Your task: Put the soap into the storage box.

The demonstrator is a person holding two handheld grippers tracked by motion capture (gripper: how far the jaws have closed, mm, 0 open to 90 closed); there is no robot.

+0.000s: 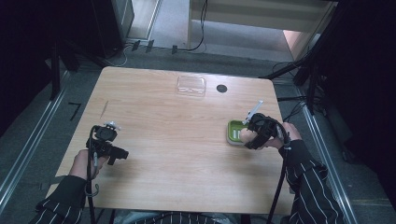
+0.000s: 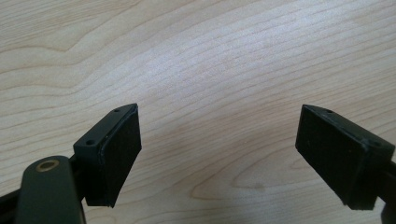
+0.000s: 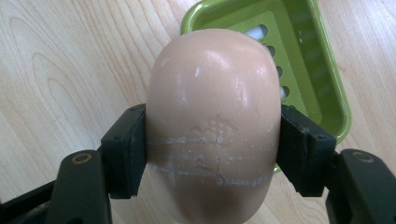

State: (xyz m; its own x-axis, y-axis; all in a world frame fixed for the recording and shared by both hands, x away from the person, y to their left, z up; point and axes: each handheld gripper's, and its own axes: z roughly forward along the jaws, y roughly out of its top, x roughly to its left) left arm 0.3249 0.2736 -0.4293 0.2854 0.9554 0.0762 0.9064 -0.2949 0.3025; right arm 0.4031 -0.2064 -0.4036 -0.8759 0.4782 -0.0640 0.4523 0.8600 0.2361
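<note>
Your right tool [image 3: 212, 140] grips the soap [image 3: 212, 126] above the green soap dish [image 3: 322, 93]; your left tool [image 2: 217, 154] hangs released over bare bench [image 2: 196, 60].

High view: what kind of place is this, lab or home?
Probably a lab recording setup: a bare wooden table between metal floor rails, loose cables behind, and a person's hand-held right gripper clamping soap.

The wide middle of the light wooden table [image 1: 182, 140] is left bare, so free passage is offered between the two hands. At the far edge, a clear plastic rectangular box [image 1: 191, 86] and a small black round disc [image 1: 222, 88] are found. Near the right edge, room is taken by a green slotted plastic soap dish [image 1: 233, 131].
</note>
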